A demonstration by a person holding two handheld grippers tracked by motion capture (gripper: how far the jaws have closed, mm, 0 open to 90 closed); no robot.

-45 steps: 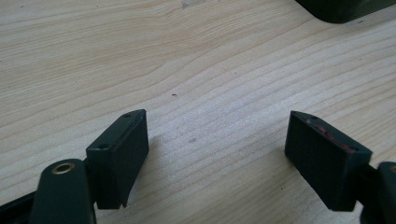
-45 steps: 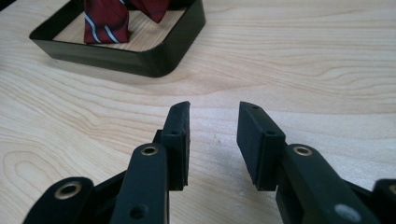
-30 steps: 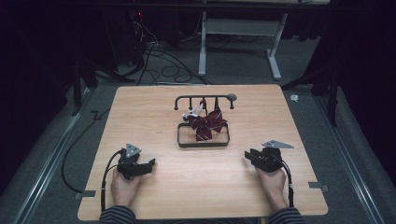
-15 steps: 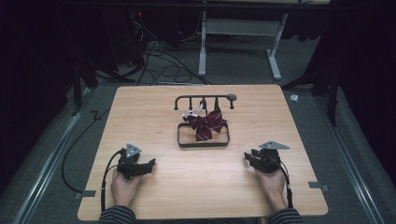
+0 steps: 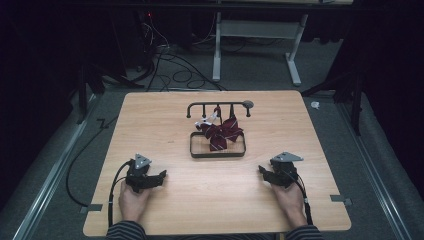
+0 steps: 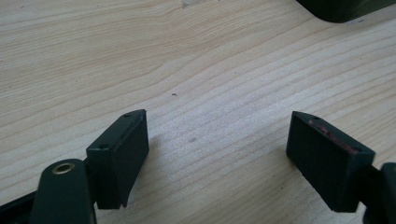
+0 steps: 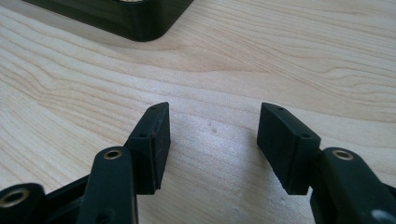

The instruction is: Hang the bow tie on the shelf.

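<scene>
A dark red striped necktie [image 5: 223, 133] lies bunched on a black tray [image 5: 193, 151] at the table's middle, partly draped from a black rack with hooks [image 5: 220, 105] behind it. My left gripper [image 5: 161, 176] rests low on the wood at the front left, held by a hand; in the left gripper view its jaws stand wide apart [image 6: 217, 154] over bare wood. My right gripper [image 5: 262, 172] rests at the front right, also open [image 7: 212, 140], with nothing between its fingers. The tray's corner [image 7: 140, 21] shows ahead of the right gripper, and another tray corner [image 6: 341, 7] ahead of the left.
The wooden table [image 5: 150, 125] has bare surface around the tray and between both grippers. Cables [image 5: 112, 190] trail from each gripper toward the front edge. Beyond the table are floor cables [image 5: 170, 65] and a white desk frame [image 5: 255, 45].
The right gripper has shifted slightly toward the front edge of the table. The left gripper and the tie have not moved.
</scene>
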